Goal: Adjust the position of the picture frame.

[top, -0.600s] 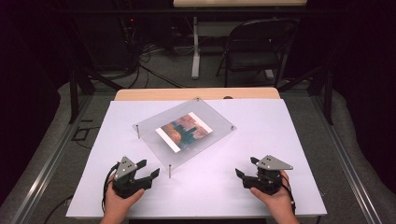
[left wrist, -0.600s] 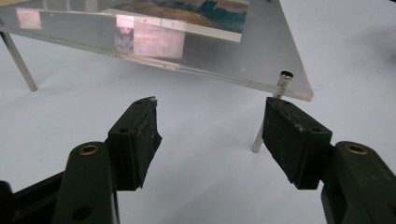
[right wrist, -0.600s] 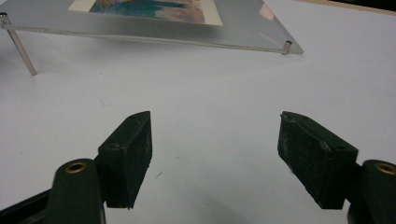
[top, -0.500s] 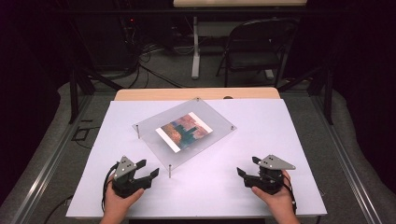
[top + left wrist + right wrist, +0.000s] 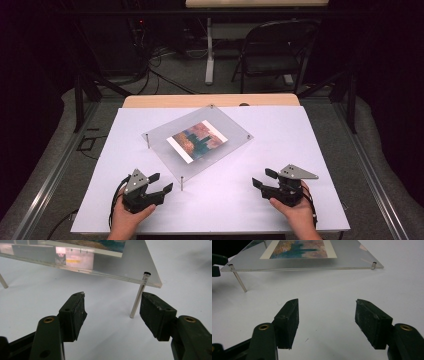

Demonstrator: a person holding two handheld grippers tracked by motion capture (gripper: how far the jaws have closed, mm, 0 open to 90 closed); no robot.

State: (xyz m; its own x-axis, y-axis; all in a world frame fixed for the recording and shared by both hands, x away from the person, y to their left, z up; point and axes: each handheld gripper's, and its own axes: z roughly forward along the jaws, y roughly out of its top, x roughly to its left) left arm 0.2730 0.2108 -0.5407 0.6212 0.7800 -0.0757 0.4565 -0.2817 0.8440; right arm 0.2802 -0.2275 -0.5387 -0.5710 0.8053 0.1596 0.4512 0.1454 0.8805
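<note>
A clear acrylic plate (image 5: 200, 145) stands tilted on thin metal posts in the middle of the white table (image 5: 300, 130), with a colourful picture (image 5: 198, 140) held in it. My left gripper (image 5: 161, 182) rests near the table's front left, open and empty, pointing at the plate's nearest post (image 5: 181, 183). In the left gripper view the jaws (image 5: 112, 300) stand wide, and that post (image 5: 137, 300) rises just ahead under the plate's corner (image 5: 150, 281). My right gripper (image 5: 261, 177) sits at the front right, open and empty, and its jaws (image 5: 327, 305) face the plate (image 5: 352, 255) and picture (image 5: 299, 248).
The white board lies on a wooden table whose far edge (image 5: 210, 101) shows. Behind it are a dark folding chair (image 5: 272, 50), a table leg (image 5: 209, 50) and cables on the floor. Metal rails run along both sides. Bare white surface lies between the two grippers.
</note>
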